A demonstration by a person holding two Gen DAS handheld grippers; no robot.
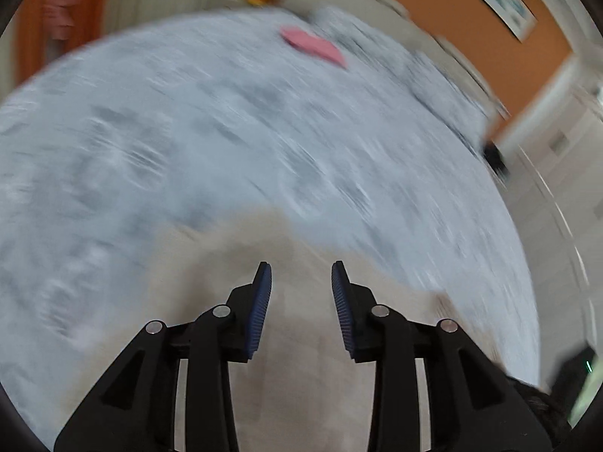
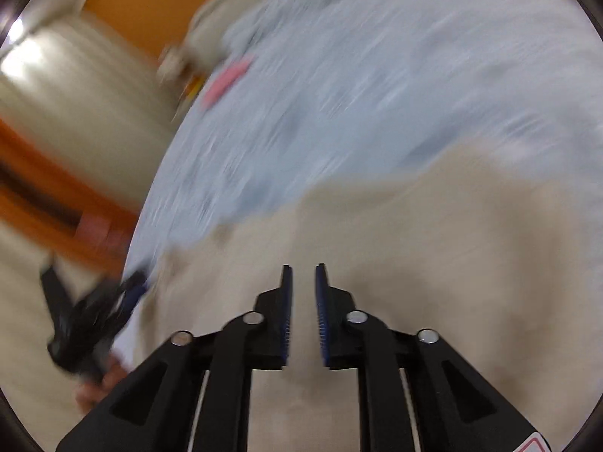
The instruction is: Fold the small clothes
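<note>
Two jaw pairs of mine hover over the beige cloth garment [image 2: 414,226] on the pale blue-grey patterned bedspread [image 1: 226,120]: left gripper [image 1: 301,275] spread with nothing between, right gripper [image 2: 303,275] nearly together, pinching nothing.

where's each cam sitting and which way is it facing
Left wrist: sits on the left gripper, angled down at a beige garment on the blue-grey bedspread; own fingers show.
Right wrist: sits on the right gripper, angled down; own fingers, left gripper, a hand.
Shared: garment, bedspread, pink cloth.
</note>
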